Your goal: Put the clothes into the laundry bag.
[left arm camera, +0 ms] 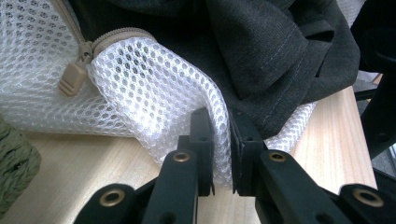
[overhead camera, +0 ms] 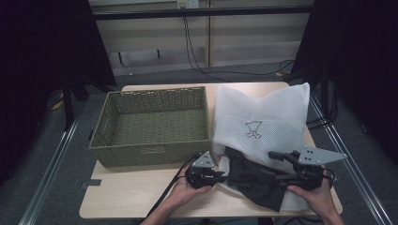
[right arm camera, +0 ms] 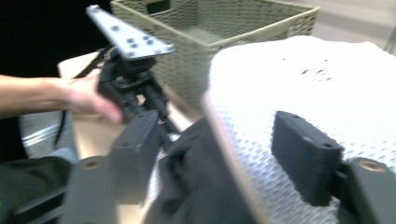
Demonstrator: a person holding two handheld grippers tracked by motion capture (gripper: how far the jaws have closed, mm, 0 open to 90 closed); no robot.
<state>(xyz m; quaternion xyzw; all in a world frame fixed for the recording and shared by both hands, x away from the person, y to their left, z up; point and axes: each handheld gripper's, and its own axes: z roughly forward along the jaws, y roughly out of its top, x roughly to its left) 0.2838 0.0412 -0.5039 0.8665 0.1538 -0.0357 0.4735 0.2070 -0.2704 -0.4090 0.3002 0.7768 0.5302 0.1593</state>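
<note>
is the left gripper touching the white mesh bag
Touching: the left gripper view shows the left gripper with both jaws pinching a fold of the mesh bag.

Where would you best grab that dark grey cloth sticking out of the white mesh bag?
Probably the loose bunched fold of the dark grey cloth lying outside the white mesh zip bag, coming from the person's near side. That part is free of the mesh and raised into ridges, so the right tool, open beside the bag's mouth, could close over it. The left tool pinches the bag's mesh edge.
</note>
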